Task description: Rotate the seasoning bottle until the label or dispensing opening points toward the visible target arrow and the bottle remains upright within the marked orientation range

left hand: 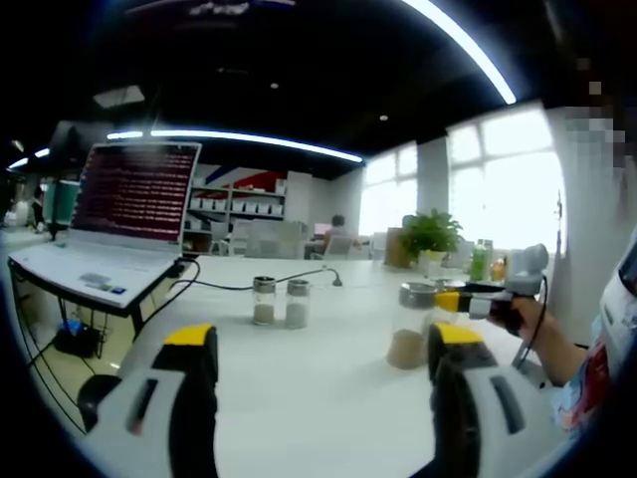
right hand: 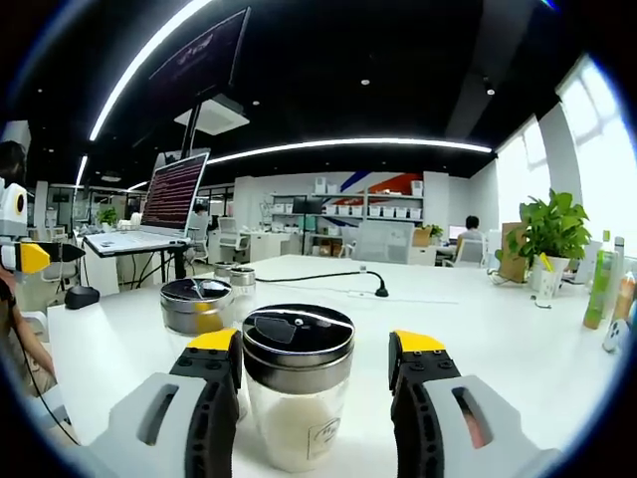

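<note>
A long white table [right hand: 468, 319] anchors the open office: beyond it stand white shelves [right hand: 373, 211], bright windows [left hand: 508, 179] behind a potted plant [right hand: 549, 231], ceiling light strips [left hand: 239, 137] overhead.

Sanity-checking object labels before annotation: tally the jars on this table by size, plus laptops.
Large steel-lidded jars: 2
Small shakers: 2
Laptop: 1
Total: 5
</note>
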Available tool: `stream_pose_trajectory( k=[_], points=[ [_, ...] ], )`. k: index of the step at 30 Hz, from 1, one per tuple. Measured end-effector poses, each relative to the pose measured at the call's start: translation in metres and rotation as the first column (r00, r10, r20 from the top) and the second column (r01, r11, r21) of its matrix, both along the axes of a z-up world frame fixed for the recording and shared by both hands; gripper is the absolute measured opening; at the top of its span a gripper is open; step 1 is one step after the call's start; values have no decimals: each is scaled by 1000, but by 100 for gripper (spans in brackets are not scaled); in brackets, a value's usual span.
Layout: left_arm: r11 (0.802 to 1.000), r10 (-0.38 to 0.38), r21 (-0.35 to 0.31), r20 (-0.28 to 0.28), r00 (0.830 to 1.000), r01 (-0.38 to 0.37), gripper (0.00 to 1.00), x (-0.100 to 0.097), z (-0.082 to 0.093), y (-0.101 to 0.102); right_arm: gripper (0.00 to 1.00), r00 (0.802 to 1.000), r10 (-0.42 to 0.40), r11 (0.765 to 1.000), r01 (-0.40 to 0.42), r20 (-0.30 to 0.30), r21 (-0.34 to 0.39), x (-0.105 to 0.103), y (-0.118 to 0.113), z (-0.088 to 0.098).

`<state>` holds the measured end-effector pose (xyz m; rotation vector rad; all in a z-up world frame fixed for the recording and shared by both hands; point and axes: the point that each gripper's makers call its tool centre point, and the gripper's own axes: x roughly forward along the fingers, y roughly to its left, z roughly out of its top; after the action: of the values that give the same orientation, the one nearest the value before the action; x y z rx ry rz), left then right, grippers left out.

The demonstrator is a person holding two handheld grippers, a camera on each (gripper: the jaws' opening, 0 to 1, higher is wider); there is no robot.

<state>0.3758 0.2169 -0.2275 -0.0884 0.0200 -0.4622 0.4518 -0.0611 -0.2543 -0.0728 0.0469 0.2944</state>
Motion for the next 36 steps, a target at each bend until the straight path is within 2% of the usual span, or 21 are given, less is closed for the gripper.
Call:
stream_pose_trajectory(
  k=[11, 15, 18, 19, 21, 23, 24, 26, 30, 34, 36],
  points=[
    [1000, 5, 2, -3, 1000, -5, 92, -2, -1, 2, 60, 999, 20, 999, -21, 27, 31, -7, -3, 10],
    [1000, 2, 1, 0, 1000, -2, 92, -4, -1, 2, 59, 999, 38, 999, -38, 30, 22, -9, -2, 12],
    [1000, -4, -1, 2, 1000, 4, 92, -4, 0, 1, 53, 992, 114, 992, -117, 60, 39, -11, 6, 17],
    [1000, -4, -1, 2, 1000, 4, 92, -5, 0, 1, 52, 990, 126, 989, -130, 61, 75, -12, 5, 19],
    [1000, 2, 4, -6, 1000, -2, 92, -4, -2, 3, 56, 987, 147, 988, -150, 66, 40, -12, 5, 20],
    [1000, 8, 5, -8, 1000, -8, 92, -3, -3, 4, 67, 987, 149, 988, -152, 60, 43, -10, 4, 21],
    [1000, 9, 4, -8, 1000, -9, 92, -3, -3, 5, 70, 985, 161, 985, -164, 57, 55, -10, 4, 22],
    [1000, 7, 4, -9, 1000, -6, 92, -3, -4, 4, 67, 978, 202, 976, -205, 57, 67, -10, 6, 23],
    [1000, 9, 5, -12, 1000, -9, 92, -3, -4, 5, 67, 961, 271, 958, -275, 54, 80, -8, 4, 25],
    [1000, 8, 9, -14, 1000, -8, 92, -2, -5, 5, 67, 927, 372, 920, -374, 38, 116, -10, 7, 27],
    [1000, 6, 7, -12, 1000, -6, 92, -3, -4, 5, 66, 903, 428, 896, -430, 41, 111, -11, 7, 28]
  ],
)
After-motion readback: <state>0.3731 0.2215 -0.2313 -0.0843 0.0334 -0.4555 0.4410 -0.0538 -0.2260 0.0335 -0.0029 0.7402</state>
